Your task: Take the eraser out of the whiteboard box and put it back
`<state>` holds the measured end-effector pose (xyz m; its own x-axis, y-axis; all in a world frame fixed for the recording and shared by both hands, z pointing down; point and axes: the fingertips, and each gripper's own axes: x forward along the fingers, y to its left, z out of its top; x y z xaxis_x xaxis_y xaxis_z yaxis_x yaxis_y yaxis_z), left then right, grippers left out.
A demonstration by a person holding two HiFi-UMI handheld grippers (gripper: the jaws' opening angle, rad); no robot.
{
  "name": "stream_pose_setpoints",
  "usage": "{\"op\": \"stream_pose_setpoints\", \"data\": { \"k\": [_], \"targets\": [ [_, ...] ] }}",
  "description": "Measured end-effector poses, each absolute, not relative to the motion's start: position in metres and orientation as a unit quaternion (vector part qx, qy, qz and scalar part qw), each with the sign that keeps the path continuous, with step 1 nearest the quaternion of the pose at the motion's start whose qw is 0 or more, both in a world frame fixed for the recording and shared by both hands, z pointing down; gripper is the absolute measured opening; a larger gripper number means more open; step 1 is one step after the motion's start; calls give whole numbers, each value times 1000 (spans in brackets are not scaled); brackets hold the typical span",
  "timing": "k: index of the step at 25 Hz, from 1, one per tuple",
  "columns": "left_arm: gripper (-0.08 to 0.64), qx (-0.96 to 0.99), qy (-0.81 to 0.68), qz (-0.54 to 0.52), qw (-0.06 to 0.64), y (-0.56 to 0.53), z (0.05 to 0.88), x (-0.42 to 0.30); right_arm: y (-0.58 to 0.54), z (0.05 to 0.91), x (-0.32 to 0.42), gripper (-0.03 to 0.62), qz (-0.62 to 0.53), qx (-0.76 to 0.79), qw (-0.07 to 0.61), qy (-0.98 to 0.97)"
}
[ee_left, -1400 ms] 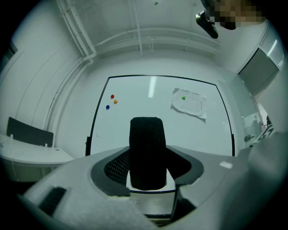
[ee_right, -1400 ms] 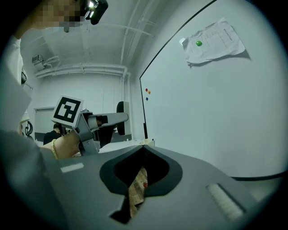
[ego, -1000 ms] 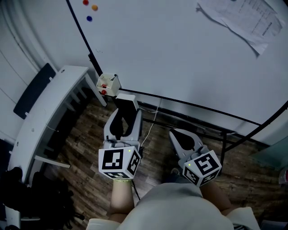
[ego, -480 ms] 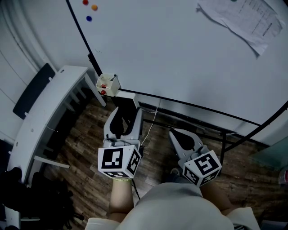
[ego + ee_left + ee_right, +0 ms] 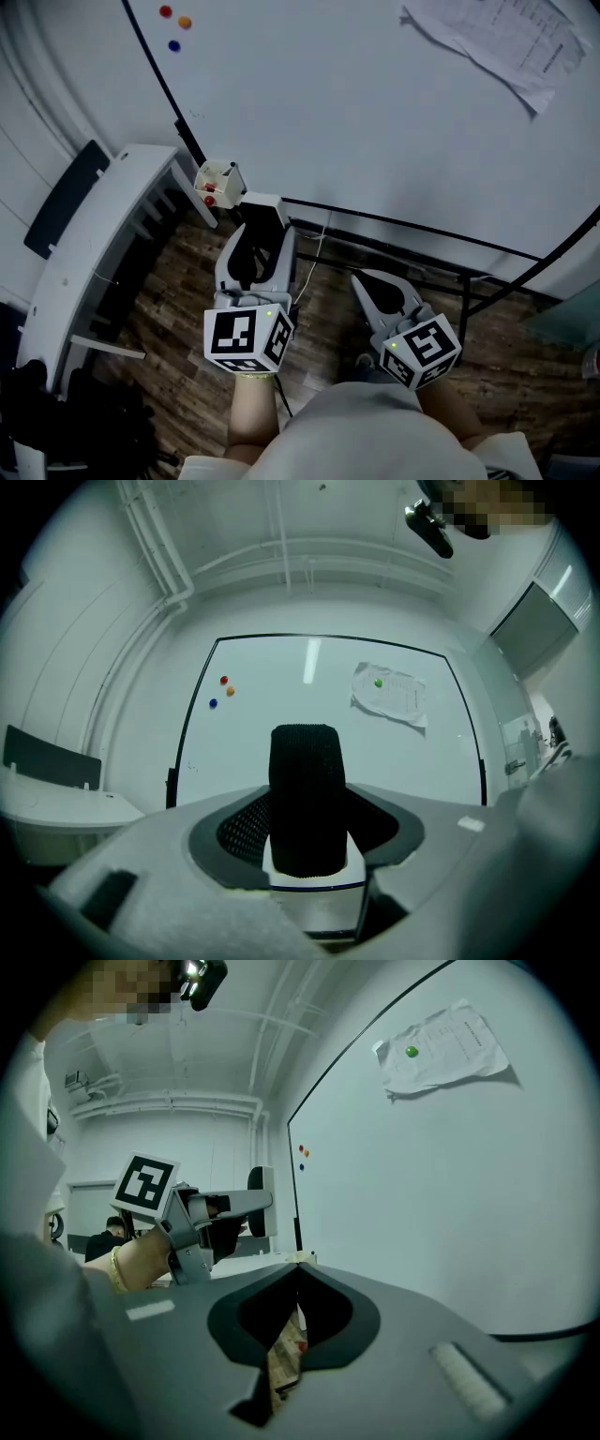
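The eraser [image 5: 263, 208] is out of the whiteboard box [image 5: 222, 179], clamped between the jaws of the left hand-held gripper [image 5: 259, 234]. In the left gripper view it stands on end, black felt towards the camera and upper end above the jaws. The box, at the lower left corner of the whiteboard [image 5: 375, 112], lies near, ahead and slightly left. The right hand-held gripper [image 5: 367, 278] is closed on nothing and farther off, so the return likely falls to the left.
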<state>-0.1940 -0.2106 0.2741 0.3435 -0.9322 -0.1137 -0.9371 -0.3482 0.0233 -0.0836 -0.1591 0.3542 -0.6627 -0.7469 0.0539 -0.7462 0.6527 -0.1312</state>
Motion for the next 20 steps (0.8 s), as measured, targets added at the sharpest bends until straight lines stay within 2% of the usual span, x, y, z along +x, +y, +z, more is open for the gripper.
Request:
{"op": "stream_pose_setpoints", "data": {
  "k": [20],
  "targets": [
    [232, -833, 549, 50, 38, -268, 258, -153, -203, 349, -54, 6, -75, -432, 15, 899]
  ]
}}
